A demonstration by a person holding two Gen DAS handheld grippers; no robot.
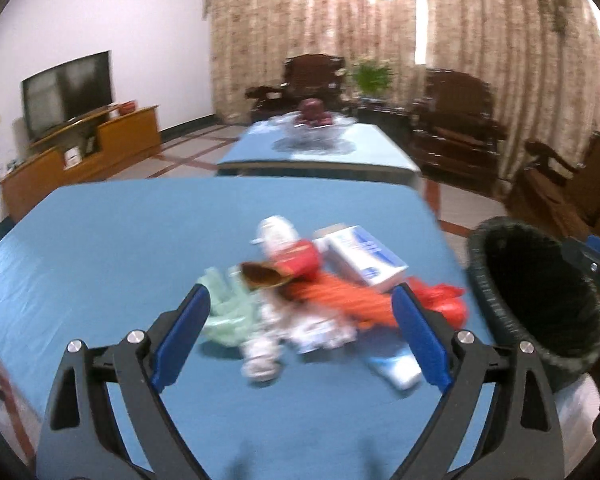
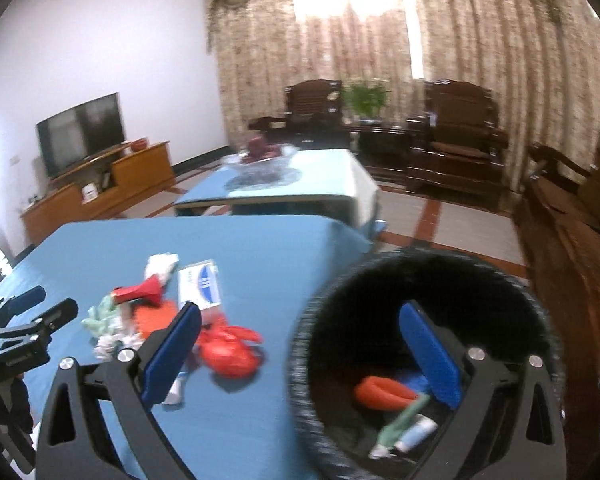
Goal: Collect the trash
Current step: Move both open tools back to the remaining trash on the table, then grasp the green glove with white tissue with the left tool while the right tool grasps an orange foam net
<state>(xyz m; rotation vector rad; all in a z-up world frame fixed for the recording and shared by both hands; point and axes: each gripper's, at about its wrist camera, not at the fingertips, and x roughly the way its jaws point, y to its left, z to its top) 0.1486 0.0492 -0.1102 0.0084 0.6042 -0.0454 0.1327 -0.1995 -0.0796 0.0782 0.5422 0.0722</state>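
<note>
the step in hand looks like picking the next piece from the heap, with part of the job already done; the left hand-held gripper point(image 1: 300, 332), its blue-padded jaws spread wide with nothing between them, hangs just above the near edge of the jumbled heap of mixed trash point(image 1: 312, 296) on the blue-clothed worktop point(image 1: 100, 248); the right hand-held gripper point(image 2: 300, 350), jaws likewise wide apart, straddles the near rim of the round black woven wastebasket point(image 2: 536, 308), one finger outside and one inside, so it seems to steady or carry the basket, though whether it presses on the rim cannot be told; the basket sits just beside the worktop's right edge and already holds an orange piece, a pale green piece and a small white tube; the heap, blurred, is soft and loose: a crumpled pale green plastic bag point(image 1: 224, 308), a ribbed orange wrapper point(image 1: 340, 296), a crumpled red plastic bag point(image 1: 444, 300), a white-and-blue cardboard box point(image 1: 364, 256), a red paper cup point(image 1: 300, 260) lying on its side, and white crumpled paper point(image 1: 260, 360); next the left jaws likely need to drop over one piece and close, and thin film may slip or drag neighbours along.
</note>
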